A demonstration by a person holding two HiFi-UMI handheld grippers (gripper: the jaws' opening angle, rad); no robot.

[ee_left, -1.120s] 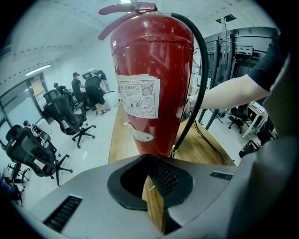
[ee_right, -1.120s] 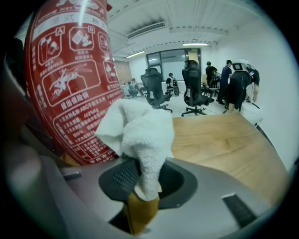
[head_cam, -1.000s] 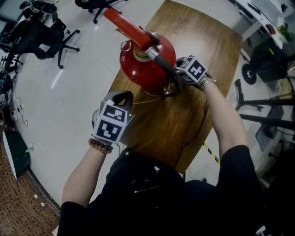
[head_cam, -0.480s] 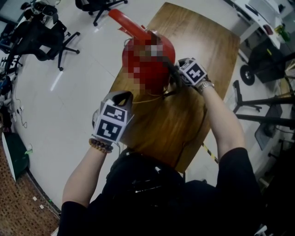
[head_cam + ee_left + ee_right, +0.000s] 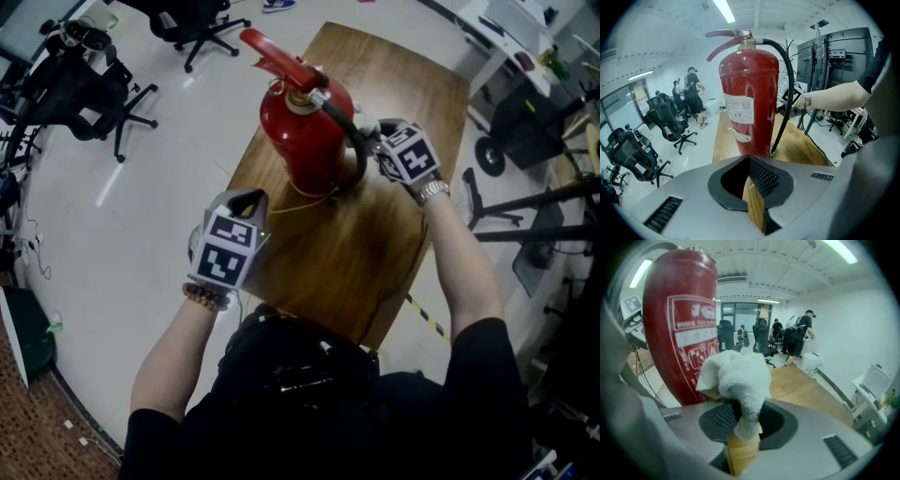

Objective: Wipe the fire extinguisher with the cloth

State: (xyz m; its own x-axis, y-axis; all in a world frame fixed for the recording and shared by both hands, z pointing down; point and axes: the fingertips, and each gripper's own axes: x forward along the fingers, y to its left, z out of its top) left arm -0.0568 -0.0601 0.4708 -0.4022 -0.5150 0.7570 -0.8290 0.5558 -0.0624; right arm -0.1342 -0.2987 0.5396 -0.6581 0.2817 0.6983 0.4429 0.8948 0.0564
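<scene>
One red fire extinguisher [image 5: 309, 131] stands upright on the wooden table [image 5: 375, 244]. The right gripper [image 5: 740, 423] pinches one white cloth [image 5: 738, 376] in its fingers, just beside the cylinder. The left gripper [image 5: 752, 187] hangs apart from it, fingers narrow, holding nothing.

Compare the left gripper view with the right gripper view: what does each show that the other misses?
Only the left gripper view: the white paper label and the left gripper, shut and empty. Only the right gripper view: the printed instruction panel and the white cloth clamped in the right gripper. Both: the fire extinguisher standing on the wooden table, office chairs behind.
</scene>
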